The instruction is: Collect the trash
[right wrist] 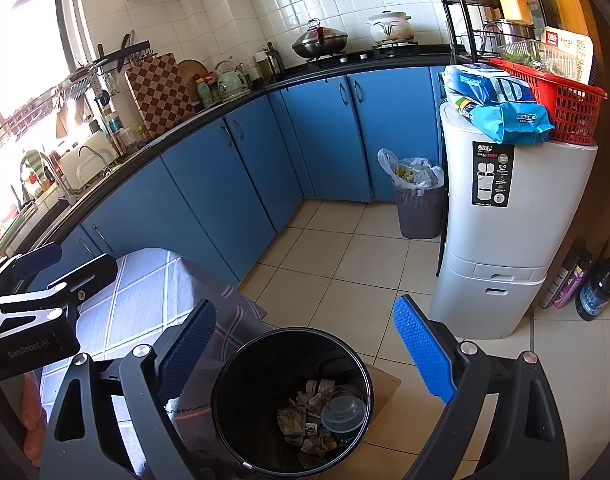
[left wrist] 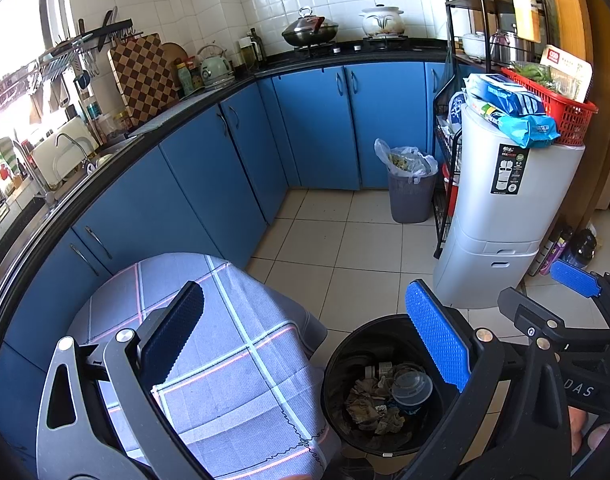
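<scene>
A: Left gripper (left wrist: pixel 309 344) and right gripper (right wrist: pixel 309 348): fingers spread wide, nothing held or touched.

B: Crumpled paper (right wrist: pixel 301 424) and a clear lidded cup (right wrist: pixel 343 410) are seen inside the black bin (right wrist: pixel 225 380)

Both wrist views look down, close, into the black bin (left wrist: pixel 385 384) (right wrist: pixel 293 400) – kitchen cabinets (left wrist: pixel 317 120) (right wrist: pixel 329 128) beyond, shared.

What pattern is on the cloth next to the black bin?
The cloth is grey-blue with a white and pink check, clearest in the left wrist view.
</scene>
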### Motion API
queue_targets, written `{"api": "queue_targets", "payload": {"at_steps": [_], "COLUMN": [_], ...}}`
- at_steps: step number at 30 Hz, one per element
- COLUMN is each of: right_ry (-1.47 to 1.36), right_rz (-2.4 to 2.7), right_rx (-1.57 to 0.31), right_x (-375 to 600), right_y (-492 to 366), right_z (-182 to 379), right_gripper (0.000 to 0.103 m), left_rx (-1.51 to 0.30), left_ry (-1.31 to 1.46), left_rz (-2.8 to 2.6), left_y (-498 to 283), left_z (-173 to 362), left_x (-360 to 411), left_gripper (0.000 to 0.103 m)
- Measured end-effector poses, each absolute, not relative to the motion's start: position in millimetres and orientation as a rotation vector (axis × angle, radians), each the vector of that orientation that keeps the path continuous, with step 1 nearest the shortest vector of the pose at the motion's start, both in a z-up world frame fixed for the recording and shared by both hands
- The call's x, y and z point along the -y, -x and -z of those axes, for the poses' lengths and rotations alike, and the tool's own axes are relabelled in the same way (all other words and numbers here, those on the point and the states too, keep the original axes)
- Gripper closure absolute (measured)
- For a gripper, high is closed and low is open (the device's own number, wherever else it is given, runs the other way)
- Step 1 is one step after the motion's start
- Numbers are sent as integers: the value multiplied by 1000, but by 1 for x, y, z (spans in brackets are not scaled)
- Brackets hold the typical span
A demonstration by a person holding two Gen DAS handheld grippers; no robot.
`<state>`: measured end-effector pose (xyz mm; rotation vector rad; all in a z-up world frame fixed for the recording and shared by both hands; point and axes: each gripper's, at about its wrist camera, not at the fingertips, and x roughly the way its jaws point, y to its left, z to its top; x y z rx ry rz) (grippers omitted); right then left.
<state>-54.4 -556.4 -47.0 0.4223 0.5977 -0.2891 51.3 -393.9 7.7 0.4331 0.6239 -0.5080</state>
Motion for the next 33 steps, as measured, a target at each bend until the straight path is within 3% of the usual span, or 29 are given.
{"api": "queue_targets", "payload": {"at_steps": [33], "right_ry": [-431], "right_rz": [292], "right_rx": [-601], "right_x": [555], "right_y": [57], "right_z": [49], "right_gripper": [15], "left_rx": [-638], "left_ry": [-427], "left_rz": [493], "left_y": [-49], "left_z": [-10], "left_x": [392], "left_gripper": [3]}}
